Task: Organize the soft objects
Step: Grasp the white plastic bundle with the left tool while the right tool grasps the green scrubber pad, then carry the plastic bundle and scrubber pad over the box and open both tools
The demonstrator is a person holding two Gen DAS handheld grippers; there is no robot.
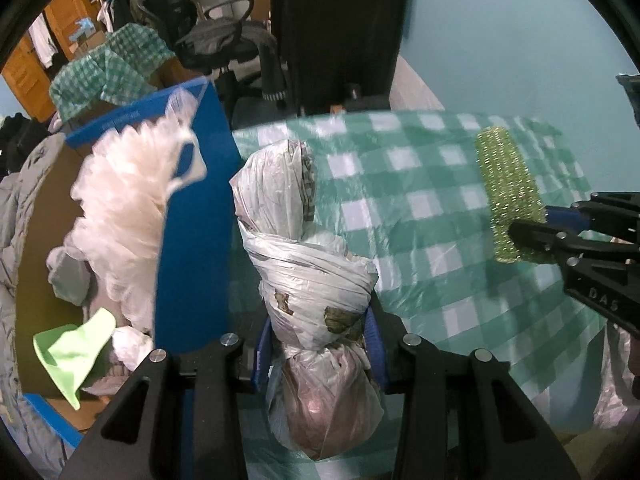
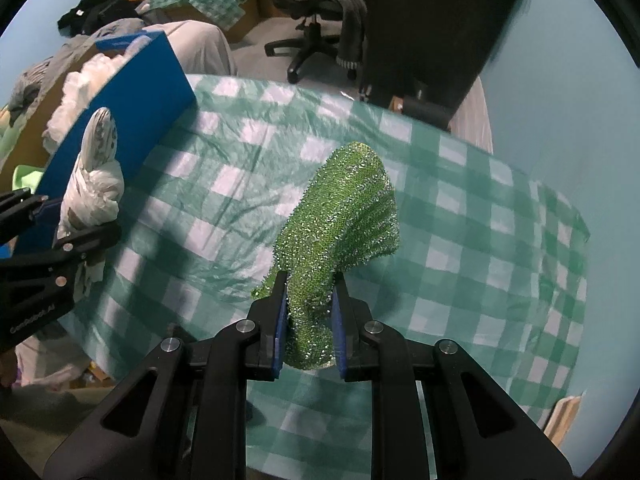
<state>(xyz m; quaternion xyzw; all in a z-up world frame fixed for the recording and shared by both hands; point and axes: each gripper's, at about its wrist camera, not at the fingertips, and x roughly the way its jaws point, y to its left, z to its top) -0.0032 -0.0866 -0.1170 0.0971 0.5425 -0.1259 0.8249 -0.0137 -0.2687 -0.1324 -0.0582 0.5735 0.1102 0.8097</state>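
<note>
My left gripper is shut on a knotted bundle of whitish plastic bags, held upright above the table edge beside the blue box. The bundle also shows in the right wrist view with the left gripper on it. My right gripper is shut on a glittery green scrub cloth, held above the checked tablecloth. In the left wrist view the cloth stands upright at the right, with the right gripper clamped on its lower end.
A blue-walled cardboard box at the left holds white plastic bags, a light green cloth and grey fabric. A green-and-white checked tablecloth covers the table. An office chair and a dark cabinet stand behind.
</note>
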